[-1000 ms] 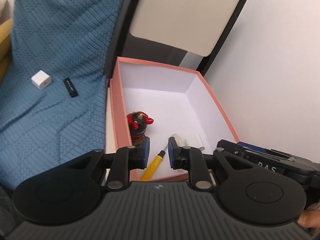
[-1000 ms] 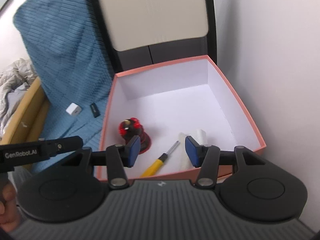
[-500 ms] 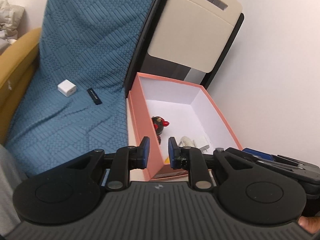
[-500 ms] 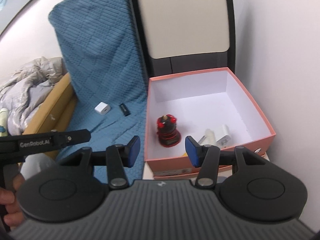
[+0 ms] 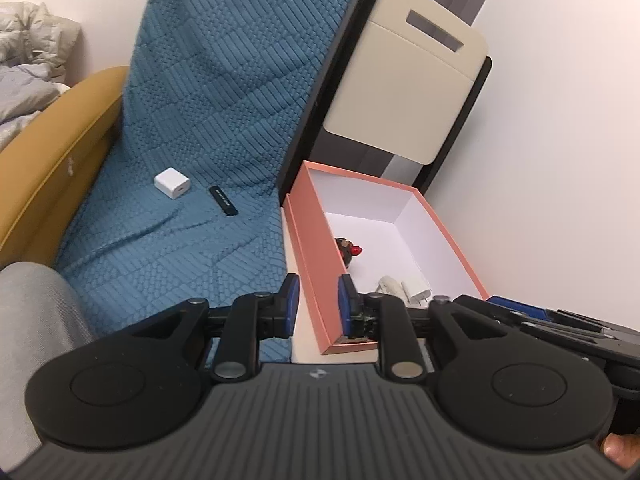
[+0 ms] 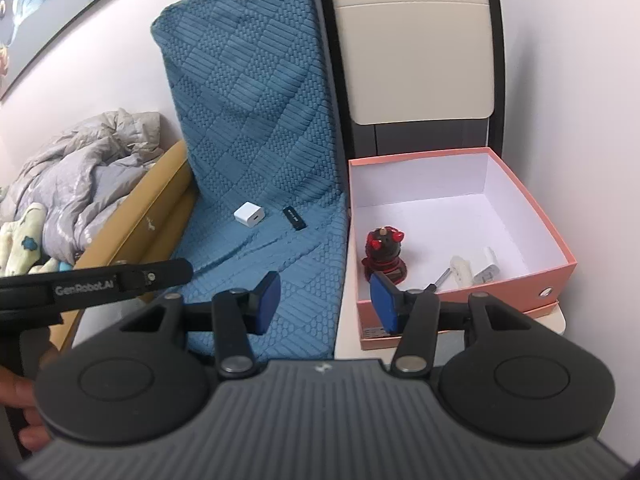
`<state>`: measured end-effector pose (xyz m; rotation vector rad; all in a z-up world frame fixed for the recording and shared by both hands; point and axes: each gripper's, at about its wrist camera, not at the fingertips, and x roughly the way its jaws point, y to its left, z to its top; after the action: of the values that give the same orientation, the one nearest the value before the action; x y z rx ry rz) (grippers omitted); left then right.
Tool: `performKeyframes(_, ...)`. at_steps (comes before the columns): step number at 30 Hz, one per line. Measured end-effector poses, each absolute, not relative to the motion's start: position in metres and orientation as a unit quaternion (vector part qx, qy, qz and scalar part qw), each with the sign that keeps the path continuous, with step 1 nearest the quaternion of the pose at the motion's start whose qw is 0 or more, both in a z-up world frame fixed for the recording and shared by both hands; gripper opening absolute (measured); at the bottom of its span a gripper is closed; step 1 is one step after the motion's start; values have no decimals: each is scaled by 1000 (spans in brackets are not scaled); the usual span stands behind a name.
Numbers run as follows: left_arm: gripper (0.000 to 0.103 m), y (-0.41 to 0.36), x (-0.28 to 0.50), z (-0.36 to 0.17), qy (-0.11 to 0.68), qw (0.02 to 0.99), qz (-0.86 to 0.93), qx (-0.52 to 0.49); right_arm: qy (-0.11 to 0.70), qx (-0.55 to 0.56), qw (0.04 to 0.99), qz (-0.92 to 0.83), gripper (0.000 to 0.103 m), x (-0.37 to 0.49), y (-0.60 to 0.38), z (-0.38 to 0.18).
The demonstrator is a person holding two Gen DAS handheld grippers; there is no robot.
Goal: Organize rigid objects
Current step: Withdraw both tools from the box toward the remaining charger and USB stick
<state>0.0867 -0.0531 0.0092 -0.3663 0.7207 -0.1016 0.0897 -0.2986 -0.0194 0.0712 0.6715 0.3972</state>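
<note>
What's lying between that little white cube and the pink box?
A small black stick lies on the blue blanket between the white cube and the pink box; both views show it.

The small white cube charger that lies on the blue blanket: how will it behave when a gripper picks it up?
The white cube charger looks hard and boxy, so it should stay stiff and probably will not roll. Its smooth faces may slip between the pads. The soft blue blanket under it could give way, so a push may tip or sink it rather than slide it.

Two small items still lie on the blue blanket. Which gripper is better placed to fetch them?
Probably the left gripper: it is on the blanket side, empty and opening, nearer the white charger and black stick.
</note>
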Motion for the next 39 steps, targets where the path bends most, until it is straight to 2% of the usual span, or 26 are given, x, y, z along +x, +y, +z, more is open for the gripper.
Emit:
performKeyframes(5, 32, -47, 72, 10, 345, 920, -43, -180, 327, 27, 922, 204, 53, 80, -286, -20)
performKeyframes(10, 43, -43, 66, 9, 341, 923, -36, -175, 329, 25, 920, 213, 53, 75, -278, -22)
performKeyframes(15, 47, -32, 66, 4, 339, 924, -24, -178, 337, 23, 916, 215, 53, 78, -272, -29)
performKeyframes(28, 47, -8, 100, -24, 371, 909, -18, -191, 355, 16, 911, 211, 53, 108, -254, -43)
performKeyframes(39, 47, 8, 159, -50, 391, 900, -5, -195, 388, 11, 895, 219, 53, 164, -235, -61)
